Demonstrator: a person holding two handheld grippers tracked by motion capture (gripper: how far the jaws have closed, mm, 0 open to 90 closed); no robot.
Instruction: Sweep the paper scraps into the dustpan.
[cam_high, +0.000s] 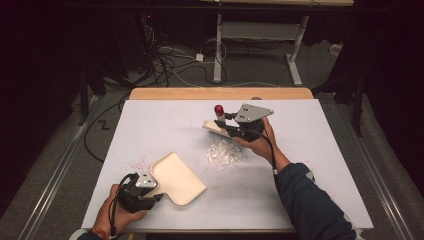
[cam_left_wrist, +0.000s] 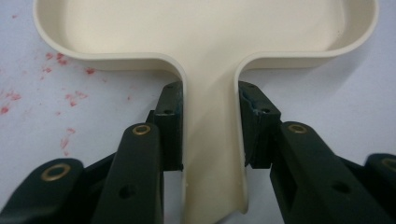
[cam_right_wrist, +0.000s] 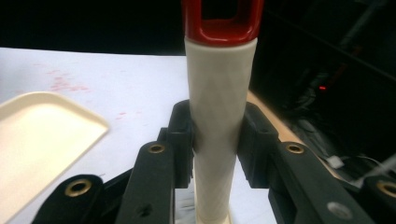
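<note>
A cream dustpan (cam_high: 177, 177) lies flat on the white table (cam_high: 310, 150) at the near left. My left gripper (cam_high: 159, 196) is shut on its handle (cam_left_wrist: 212, 149), one pad on each side, and the pan (cam_left_wrist: 205, 28) spreads out beyond the jaws. To the right of the middle, my right gripper (cam_high: 229, 121) is shut on a brush (cam_high: 216, 126) with a cream handle (cam_right_wrist: 219, 93) and a red end cap (cam_right_wrist: 222, 23). The brush head rests on the table just beyond a pile of white scraps (cam_high: 224, 152). The dustpan (cam_right_wrist: 42, 135) also shows at the left of the right gripper view.
Faint red specks (cam_high: 137, 162) dot the table left of the dustpan. A wooden strip (cam_high: 220, 93) runs along the table's far edge. Beyond it are floor cables (cam_high: 170, 62) and the white legs of another desk (cam_high: 218, 50).
</note>
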